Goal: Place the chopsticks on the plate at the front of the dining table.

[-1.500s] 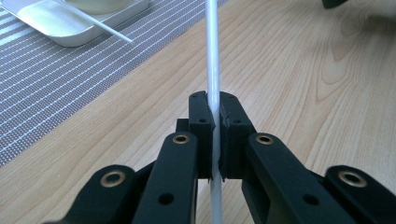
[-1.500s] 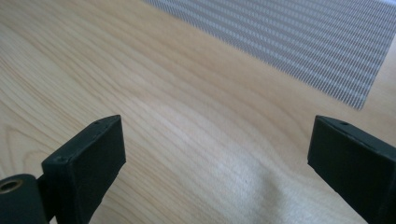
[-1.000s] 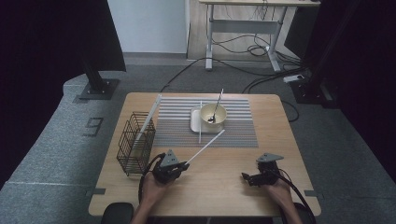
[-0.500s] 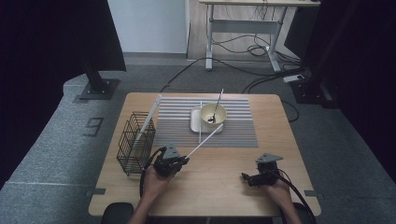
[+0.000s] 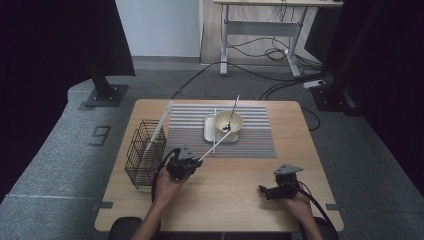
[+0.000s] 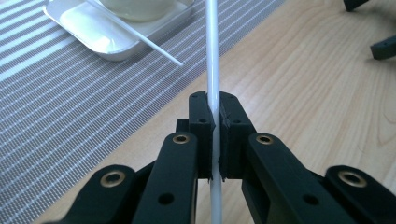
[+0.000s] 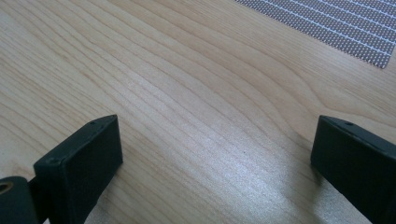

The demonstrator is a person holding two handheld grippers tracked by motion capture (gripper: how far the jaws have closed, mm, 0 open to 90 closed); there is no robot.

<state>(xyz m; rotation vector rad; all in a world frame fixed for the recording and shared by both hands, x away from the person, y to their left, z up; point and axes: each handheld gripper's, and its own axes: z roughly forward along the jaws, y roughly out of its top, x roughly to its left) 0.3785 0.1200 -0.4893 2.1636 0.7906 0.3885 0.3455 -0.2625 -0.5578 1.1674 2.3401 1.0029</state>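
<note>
On the table (image 5: 225, 200) before me, a striped mat (image 5: 250, 140) lies across the far half. On the mat sits a small tray (image 5: 210, 131), and in it a bowl (image 5: 228, 121) with a spoon (image 5: 231, 116) leaning inside. A second chopstick (image 5: 215, 127) lies over the tray's left part. To the left of the mat stands a wire basket (image 5: 145, 152), a long stick (image 5: 160, 125) propped in it. My left gripper (image 5: 187, 164) is near the mat's front edge, just right of the basket, with a chopstick (image 6: 212, 60) between its jaws, pointing toward the tray. My right gripper (image 5: 267, 192) rests on bare table at the near right, well apart from the mat.
</note>
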